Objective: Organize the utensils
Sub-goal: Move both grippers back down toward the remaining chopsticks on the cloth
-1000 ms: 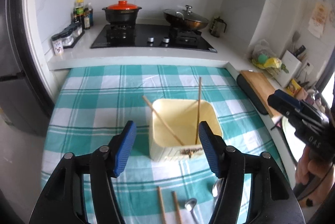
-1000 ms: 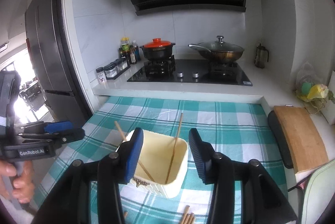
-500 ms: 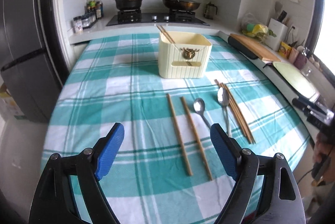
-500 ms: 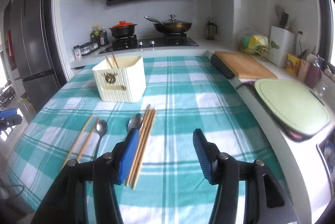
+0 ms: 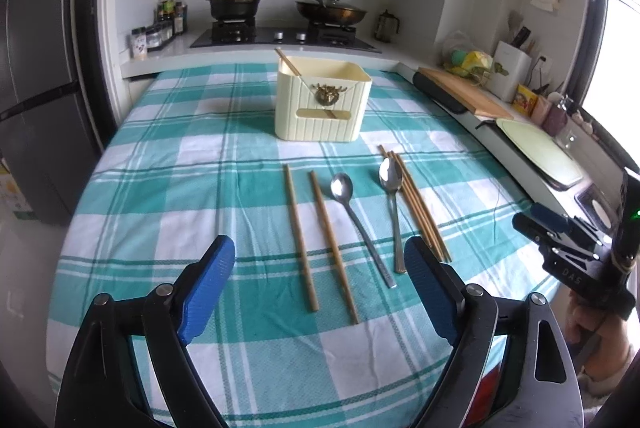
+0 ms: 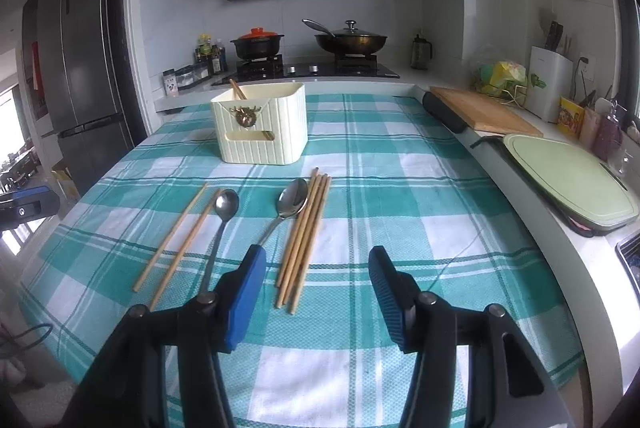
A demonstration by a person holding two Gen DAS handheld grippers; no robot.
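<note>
Cream ribbed utensil holder [image 5: 322,107] (deer emblem) holds chopsticks [image 5: 287,61].

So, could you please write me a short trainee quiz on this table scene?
1. How many spoons lie on the cloth?
2. True or false: the box is empty.
3. Which is nearest the right gripper: (a) the chopstick bundle, (b) the loose pair, (c) the box?

Key: 1. Two: the left spoon and the right spoon. 2. False; chopsticks stick out of it. 3. (a).
</note>
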